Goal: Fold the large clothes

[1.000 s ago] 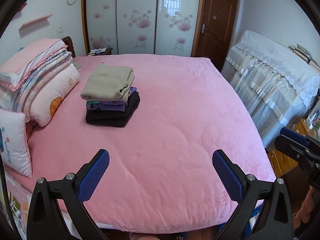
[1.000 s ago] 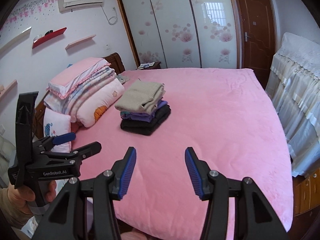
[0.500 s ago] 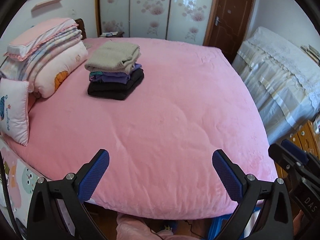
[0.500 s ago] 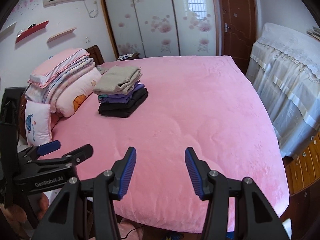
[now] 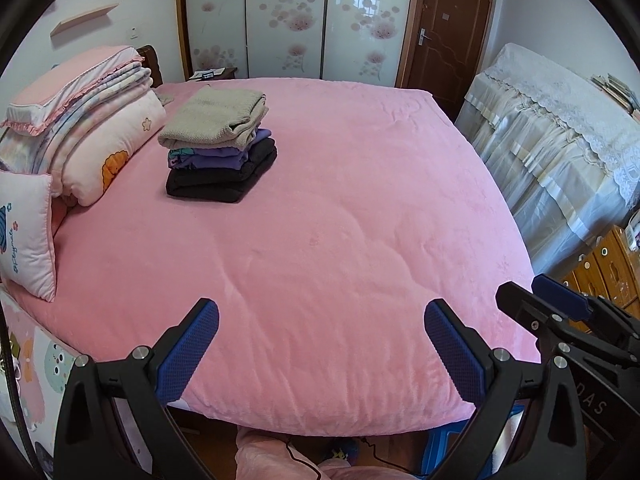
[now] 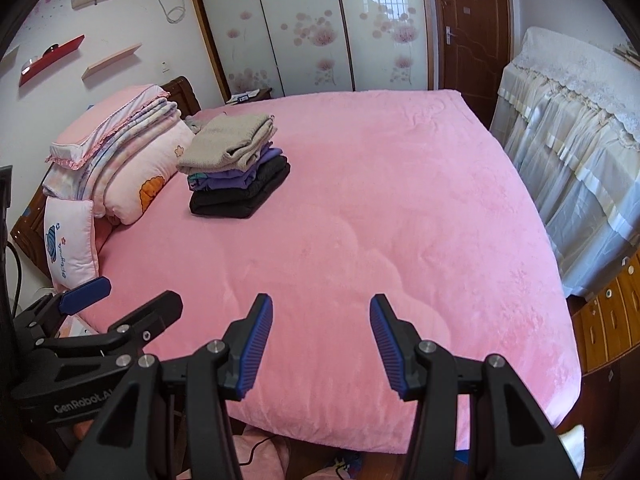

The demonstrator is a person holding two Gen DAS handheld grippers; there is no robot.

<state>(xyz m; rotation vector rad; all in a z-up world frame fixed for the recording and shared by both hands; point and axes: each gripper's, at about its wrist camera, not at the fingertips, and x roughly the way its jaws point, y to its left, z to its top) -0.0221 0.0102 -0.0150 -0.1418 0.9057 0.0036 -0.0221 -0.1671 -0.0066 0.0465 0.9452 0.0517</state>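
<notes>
A stack of folded clothes (image 5: 218, 148), beige on top, purple in the middle, black at the bottom, sits on the pink bed (image 5: 340, 240) toward its far left. It also shows in the right wrist view (image 6: 236, 168). My left gripper (image 5: 320, 340) is open and empty over the bed's near edge. My right gripper (image 6: 321, 340) is open and empty, also over the near edge. Each gripper shows in the other's view, the right one (image 5: 560, 312) at the right, the left one (image 6: 100, 312) at the left. Both are far from the stack.
Folded quilts and pillows (image 5: 80, 120) lie along the bed's left side. A cloth-covered piece of furniture (image 5: 560, 140) stands to the right, with a wooden drawer chest (image 5: 608, 256) near it. Wardrobe doors (image 5: 288, 20) and a brown door (image 5: 448, 28) are behind.
Both grippers have pulled back and tilted down toward the bed's near edge, so the floor and bed front now show. Both stay open. The stack has not moved.
</notes>
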